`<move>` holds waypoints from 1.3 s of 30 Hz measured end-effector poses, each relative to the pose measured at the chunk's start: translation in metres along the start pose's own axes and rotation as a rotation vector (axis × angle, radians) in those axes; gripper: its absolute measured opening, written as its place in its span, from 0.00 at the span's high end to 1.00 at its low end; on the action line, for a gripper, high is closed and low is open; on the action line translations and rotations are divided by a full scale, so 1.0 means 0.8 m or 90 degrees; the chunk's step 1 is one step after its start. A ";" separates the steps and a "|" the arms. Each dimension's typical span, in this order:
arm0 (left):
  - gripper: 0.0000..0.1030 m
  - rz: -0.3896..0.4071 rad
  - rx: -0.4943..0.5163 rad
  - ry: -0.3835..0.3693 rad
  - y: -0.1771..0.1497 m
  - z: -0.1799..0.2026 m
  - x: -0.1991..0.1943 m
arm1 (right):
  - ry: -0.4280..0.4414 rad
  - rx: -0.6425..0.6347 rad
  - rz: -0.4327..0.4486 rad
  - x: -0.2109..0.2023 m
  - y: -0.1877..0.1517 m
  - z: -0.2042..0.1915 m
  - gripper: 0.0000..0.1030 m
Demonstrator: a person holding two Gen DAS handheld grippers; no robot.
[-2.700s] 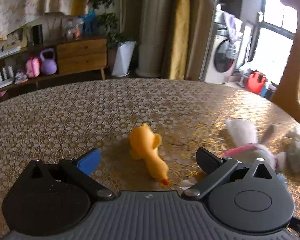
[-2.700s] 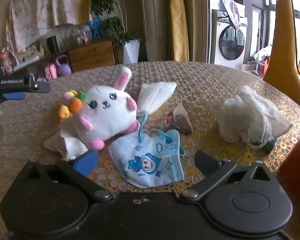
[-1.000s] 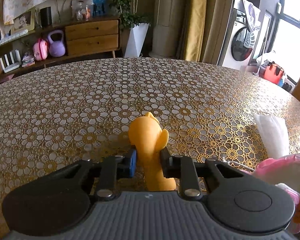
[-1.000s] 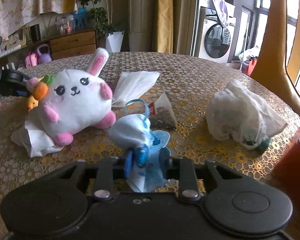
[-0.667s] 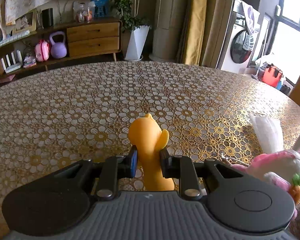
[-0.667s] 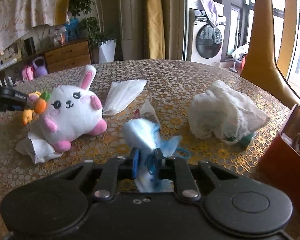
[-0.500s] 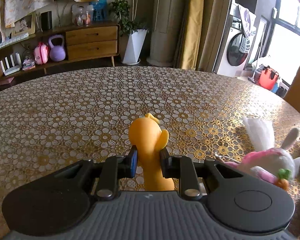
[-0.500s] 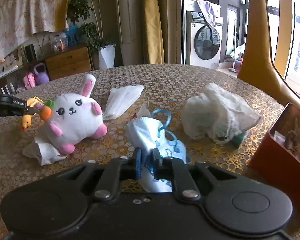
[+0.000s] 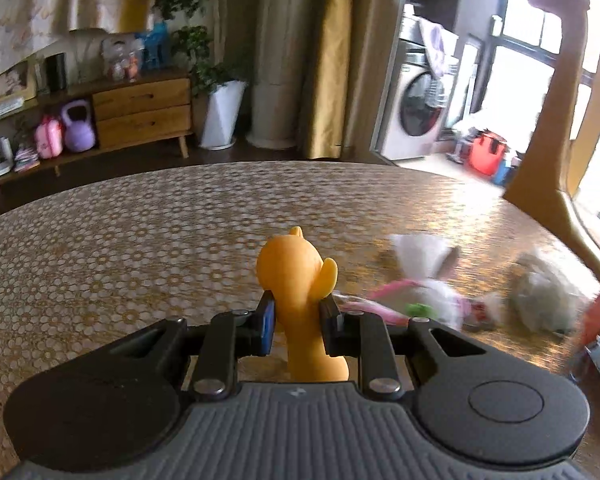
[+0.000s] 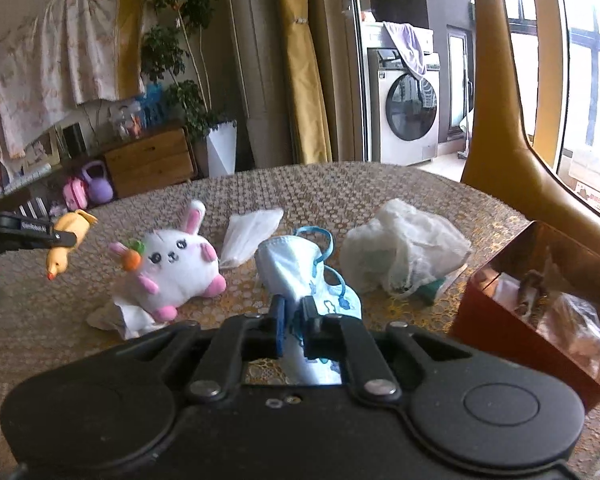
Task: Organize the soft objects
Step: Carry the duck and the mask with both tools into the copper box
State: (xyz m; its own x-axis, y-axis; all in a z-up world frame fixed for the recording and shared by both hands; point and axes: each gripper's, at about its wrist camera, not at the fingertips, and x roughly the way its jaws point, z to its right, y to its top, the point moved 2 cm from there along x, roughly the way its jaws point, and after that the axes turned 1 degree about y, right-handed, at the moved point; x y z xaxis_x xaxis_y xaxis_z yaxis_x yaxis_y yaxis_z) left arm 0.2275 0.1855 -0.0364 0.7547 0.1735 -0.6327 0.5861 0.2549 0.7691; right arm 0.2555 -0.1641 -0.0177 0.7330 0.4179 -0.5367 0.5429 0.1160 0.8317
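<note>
Left claw (image 9: 298,316): clenched on yellow rubber duck toy (image 9: 300,280), held above patterned desk (image 9: 120,248).
Right claw (image 10: 291,322): clenched on pale blue child's face mask (image 10: 296,268), lifted.
Red open box (image 10: 532,300) lies at three o'clock of right claw, nearer that hand.

Right wrist view: plush bunny (image 10: 175,267) sits centre-left on table (image 10: 380,184), w/ a tissue (image 10: 116,316) under its lower-left side. Rubber duck (image 10: 66,242) at far left edge, up off the table, in left gripper (image 10: 62,237). Folded tissue (image 10: 252,234) just right of bunny, behind it. Face mask (image 10: 300,272) at centre, in front of folded tissue, between fingers of right gripper (image 10: 293,320). Crumpled cloth (image 10: 404,246) right of mask. Box (image 10: 500,336) at lower right, past the cloth. Chair back (image 10: 496,120) behind table, upper right.
</note>
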 end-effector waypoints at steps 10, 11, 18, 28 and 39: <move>0.78 -0.006 0.073 -0.103 -0.005 0.098 -0.061 | 0.007 0.017 0.053 -0.065 0.016 0.025 0.92; 0.78 -0.009 0.082 -0.115 -0.006 0.110 -0.065 | 0.008 0.023 0.057 -0.070 0.017 0.029 0.92; 0.78 -0.031 0.130 -0.178 -0.020 0.190 -0.080 | -0.007 0.045 0.073 -0.093 0.016 0.058 0.92; 0.78 -0.040 0.191 -0.245 -0.036 0.301 -0.086 | -0.063 0.073 0.061 -0.111 0.011 0.115 0.92; 0.78 -0.062 0.251 -0.298 -0.042 0.415 -0.070 | -0.118 0.121 0.041 -0.113 0.010 0.182 0.92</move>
State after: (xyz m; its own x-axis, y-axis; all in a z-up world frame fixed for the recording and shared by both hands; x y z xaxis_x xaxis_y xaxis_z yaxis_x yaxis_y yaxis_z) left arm 0.2631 -0.1489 0.0032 0.6890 -0.2919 -0.6634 0.6561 -0.1377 0.7420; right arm 0.2534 -0.3321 0.0165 0.8214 0.2444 -0.5154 0.5475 -0.0843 0.8326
